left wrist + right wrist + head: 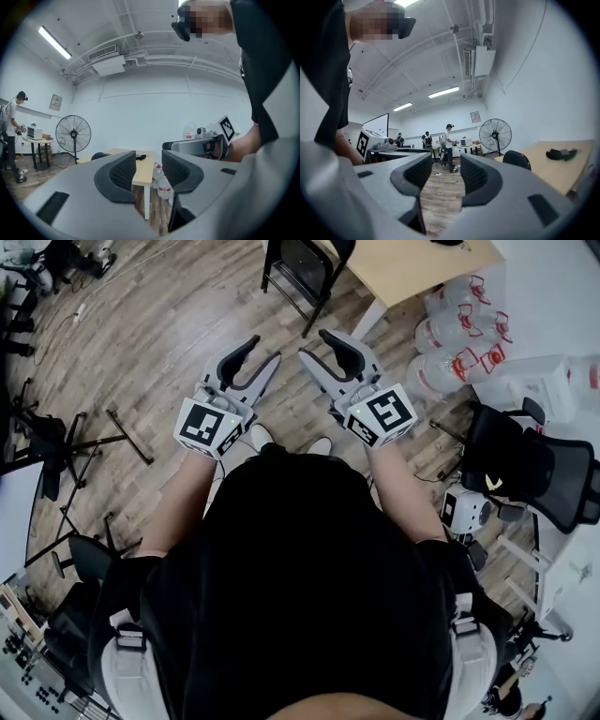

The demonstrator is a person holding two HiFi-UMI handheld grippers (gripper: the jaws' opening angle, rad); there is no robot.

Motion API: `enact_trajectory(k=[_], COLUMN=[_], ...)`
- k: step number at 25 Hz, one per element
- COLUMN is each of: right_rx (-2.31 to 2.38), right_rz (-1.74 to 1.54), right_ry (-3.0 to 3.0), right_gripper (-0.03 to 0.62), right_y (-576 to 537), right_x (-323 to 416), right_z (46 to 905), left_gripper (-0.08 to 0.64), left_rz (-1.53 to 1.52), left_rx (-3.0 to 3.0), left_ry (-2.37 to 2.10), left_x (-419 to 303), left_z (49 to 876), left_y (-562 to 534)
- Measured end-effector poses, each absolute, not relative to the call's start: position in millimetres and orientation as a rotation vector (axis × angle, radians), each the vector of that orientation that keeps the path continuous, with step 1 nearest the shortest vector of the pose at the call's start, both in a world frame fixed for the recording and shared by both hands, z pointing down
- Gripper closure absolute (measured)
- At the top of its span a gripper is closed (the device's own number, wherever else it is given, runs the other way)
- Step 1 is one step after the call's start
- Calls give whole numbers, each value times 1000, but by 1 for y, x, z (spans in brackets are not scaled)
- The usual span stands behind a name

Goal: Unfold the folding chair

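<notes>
Head view: folding chair (302, 268) nr table (422, 263), water jugs (455, 329) rt of it.

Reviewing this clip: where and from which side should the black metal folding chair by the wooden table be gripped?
Probably the rounded top edge of the black metal folding chair, approached from the person's side: that edge looks thin and exposed, while the light wooden table blocks its far side. The left gripper and right gripper are both open and empty, short of it.
</notes>
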State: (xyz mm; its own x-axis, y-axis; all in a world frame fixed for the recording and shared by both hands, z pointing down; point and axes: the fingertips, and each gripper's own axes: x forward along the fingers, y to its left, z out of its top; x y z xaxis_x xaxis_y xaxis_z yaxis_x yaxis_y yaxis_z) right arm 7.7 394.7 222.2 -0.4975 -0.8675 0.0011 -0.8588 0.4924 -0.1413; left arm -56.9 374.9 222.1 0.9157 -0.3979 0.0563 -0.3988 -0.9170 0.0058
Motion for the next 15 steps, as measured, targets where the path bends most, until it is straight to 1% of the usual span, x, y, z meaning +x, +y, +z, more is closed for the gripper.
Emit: enact_trajectory(k=[8,15], right_rx=[-1570,-1562], right_rz=[-165,-149], right_ry=[2652,2659], right_gripper=[408,408], right_y=[427,441], right_x=[50,72], right_z=[230,229], left_gripper=[393,394], left_rz=[108,119], left_rx=[3075,3082], left_ry=[-684,-714], left_x=[-24,-3], left_z=[226,227], left_y=[401,413])
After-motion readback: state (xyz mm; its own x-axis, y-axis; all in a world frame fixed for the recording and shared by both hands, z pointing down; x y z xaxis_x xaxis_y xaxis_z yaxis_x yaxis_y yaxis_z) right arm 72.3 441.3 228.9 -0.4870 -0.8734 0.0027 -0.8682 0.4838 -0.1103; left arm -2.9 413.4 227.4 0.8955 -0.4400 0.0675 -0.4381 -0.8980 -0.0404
